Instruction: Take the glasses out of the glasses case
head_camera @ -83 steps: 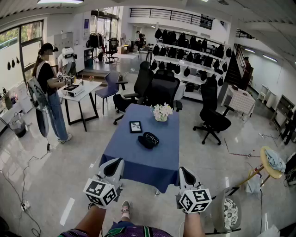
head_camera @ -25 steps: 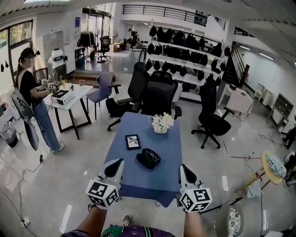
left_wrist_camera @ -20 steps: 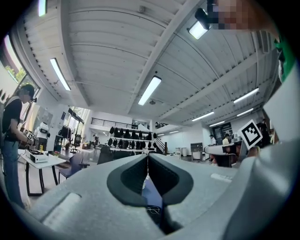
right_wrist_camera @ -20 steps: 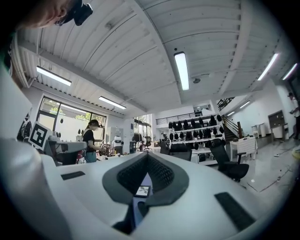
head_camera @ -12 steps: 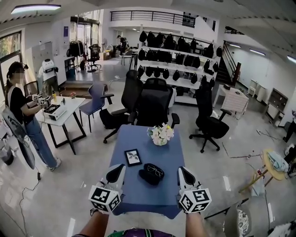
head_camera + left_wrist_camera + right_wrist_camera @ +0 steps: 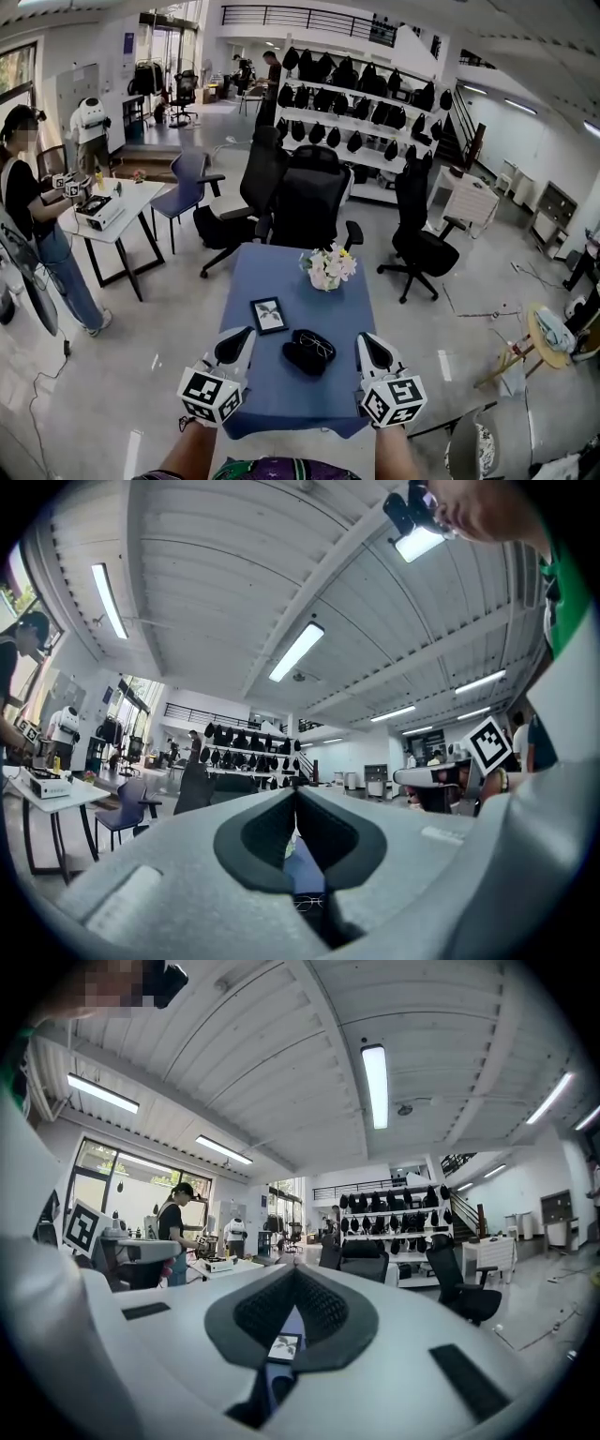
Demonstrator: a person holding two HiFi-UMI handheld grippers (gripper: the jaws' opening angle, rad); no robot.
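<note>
Desk (image 6: 302,286): case (image 6: 300,359) holding glasses (image 6: 319,346). Left gripper (image 6: 242,336), right gripper (image 6: 367,341): jaws closed, empty, flanking the case, not touching it.

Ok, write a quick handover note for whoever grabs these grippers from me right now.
Left gripper: shut, empty, held up at the near end of the blue table.
Right gripper: shut, empty, held level with the left.
Glasses case: on the table between the two grippers, apparently open, with the glasses lying in it.
Done: nothing gripped yet.
Left: reach the case, grip the glasses, lift them out.
</note>
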